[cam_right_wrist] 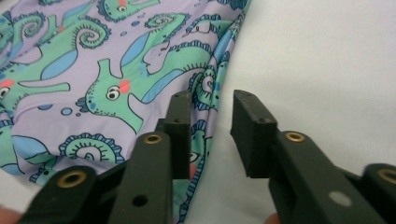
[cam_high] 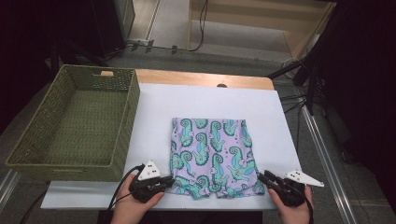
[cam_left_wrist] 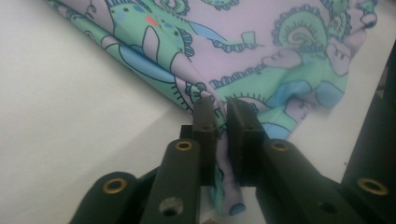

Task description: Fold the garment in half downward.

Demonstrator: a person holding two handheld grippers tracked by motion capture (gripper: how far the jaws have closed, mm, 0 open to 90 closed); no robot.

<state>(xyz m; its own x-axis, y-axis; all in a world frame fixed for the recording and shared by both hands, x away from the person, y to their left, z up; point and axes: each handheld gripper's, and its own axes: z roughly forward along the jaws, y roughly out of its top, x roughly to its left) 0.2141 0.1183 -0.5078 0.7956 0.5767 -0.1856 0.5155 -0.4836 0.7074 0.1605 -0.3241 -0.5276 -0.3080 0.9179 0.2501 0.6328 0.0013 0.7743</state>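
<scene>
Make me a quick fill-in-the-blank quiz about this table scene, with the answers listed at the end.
1. The patterned shorts lie on the white table, printed with green ______.
2. The left tool is ______ on a fold of the shorts' cloth.
3. The right tool has its jaws ______, cloth between them but not pinched.
4. The green woven basket stands to the ______ of the shorts in the high view.

Missing words: seahorses; shut; open; left
</scene>
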